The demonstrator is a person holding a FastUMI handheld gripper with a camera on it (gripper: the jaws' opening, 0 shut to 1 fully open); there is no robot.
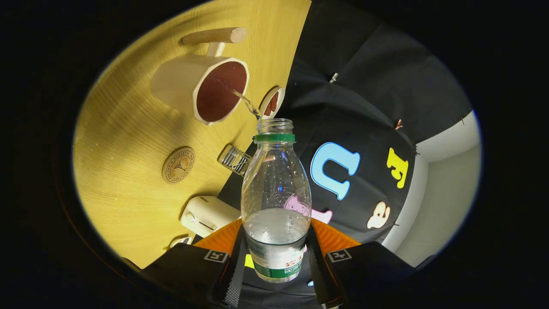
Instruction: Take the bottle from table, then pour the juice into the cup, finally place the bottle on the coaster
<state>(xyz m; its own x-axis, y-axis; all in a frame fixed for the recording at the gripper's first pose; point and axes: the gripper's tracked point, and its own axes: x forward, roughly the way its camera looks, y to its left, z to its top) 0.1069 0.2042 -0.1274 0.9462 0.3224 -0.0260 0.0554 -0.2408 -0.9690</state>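
— Where's the bottle?

— The clear plastic bottle with the green neck ring (276, 193) is pinched low down between both fingers of the gripper (276, 257), tilted, its mouth sending a thin stream into the cream faceted cup with the wooden handle (201, 86) at upper left.

— Any room around it?

— Bare wooden table (128, 206) surrounds the round wooden coaster (178, 164) at centre left; the table's edge runs just beside the bottle's neck.
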